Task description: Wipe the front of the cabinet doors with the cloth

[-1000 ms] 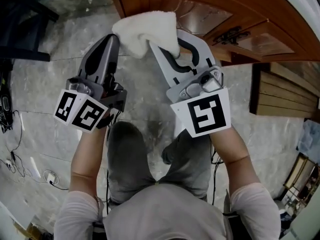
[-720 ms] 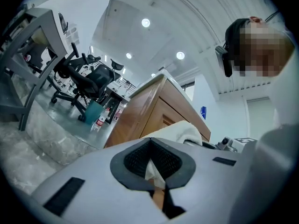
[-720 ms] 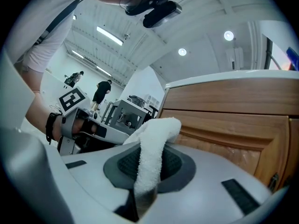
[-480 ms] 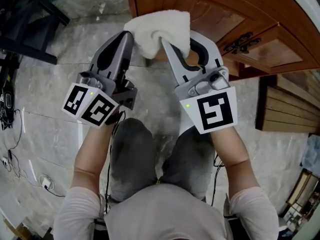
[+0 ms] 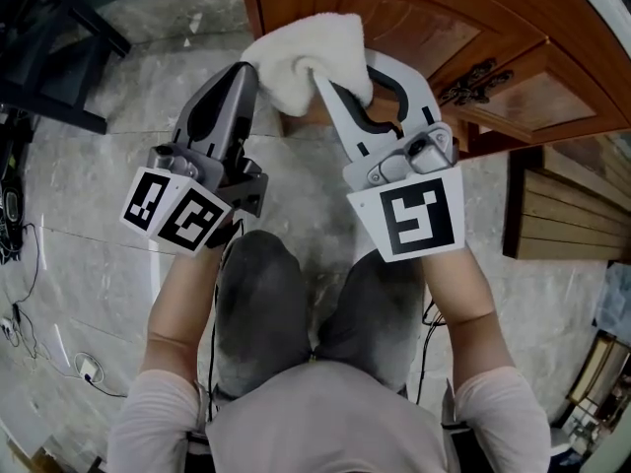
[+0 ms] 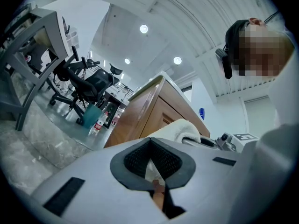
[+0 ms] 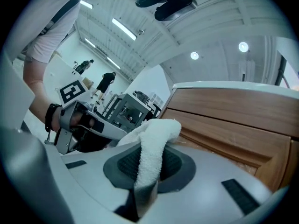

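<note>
— Currently, item one: cloth (image 5: pixel 308 57). White terry, thick pile, bunched. Location?
— At the lower corner of the cabinet door (image 5: pixel 414 28), apparently pressed to it. It is pinched from both sides: left gripper (image 5: pixel 251 72) closed on one fold, right gripper (image 5: pixel 337 79) clamped on another.
— Item two, the door?
— Varnished brown wood, raised panel, moulded frame. Dark ornate metal handle (image 5: pixel 473 77) further right. Floor (image 5: pixel 118 175): grey veined stone.
— Step?
— Wiping, I judge, near the panel's edge. The next move calls for both grippers to slide together with the cloth flat, steering round that handle.
</note>
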`<action>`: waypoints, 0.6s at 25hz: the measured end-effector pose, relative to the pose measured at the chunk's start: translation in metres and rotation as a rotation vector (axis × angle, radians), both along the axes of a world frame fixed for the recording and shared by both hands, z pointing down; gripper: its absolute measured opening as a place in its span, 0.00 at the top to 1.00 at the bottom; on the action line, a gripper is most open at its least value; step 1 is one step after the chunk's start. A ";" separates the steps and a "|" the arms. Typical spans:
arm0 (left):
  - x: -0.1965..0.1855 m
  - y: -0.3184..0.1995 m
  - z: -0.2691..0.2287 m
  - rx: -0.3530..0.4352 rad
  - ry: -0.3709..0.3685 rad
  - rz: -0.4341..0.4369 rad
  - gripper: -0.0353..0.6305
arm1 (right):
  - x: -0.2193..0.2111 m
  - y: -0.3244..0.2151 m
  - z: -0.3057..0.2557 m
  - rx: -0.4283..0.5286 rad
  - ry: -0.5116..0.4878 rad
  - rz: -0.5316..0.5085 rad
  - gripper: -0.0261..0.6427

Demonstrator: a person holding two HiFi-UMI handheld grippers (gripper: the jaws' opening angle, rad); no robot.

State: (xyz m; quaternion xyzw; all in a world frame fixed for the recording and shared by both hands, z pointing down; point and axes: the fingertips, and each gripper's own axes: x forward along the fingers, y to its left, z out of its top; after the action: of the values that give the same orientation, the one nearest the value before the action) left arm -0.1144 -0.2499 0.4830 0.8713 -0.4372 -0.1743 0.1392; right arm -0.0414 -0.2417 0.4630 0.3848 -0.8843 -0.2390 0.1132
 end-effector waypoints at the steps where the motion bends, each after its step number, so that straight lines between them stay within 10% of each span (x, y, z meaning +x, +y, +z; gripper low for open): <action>1: 0.000 0.000 0.001 -0.002 0.002 0.001 0.92 | 0.001 -0.001 -0.002 0.004 0.008 0.002 0.86; 15: -0.006 -0.001 0.000 0.025 0.026 -0.022 0.92 | -0.010 -0.018 -0.019 0.043 0.091 -0.019 0.86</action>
State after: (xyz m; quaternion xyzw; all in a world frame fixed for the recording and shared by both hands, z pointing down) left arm -0.1207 -0.2507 0.4834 0.8657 -0.4427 -0.1925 0.1323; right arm -0.0510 -0.2593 0.4441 0.3672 -0.8766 -0.2762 0.1427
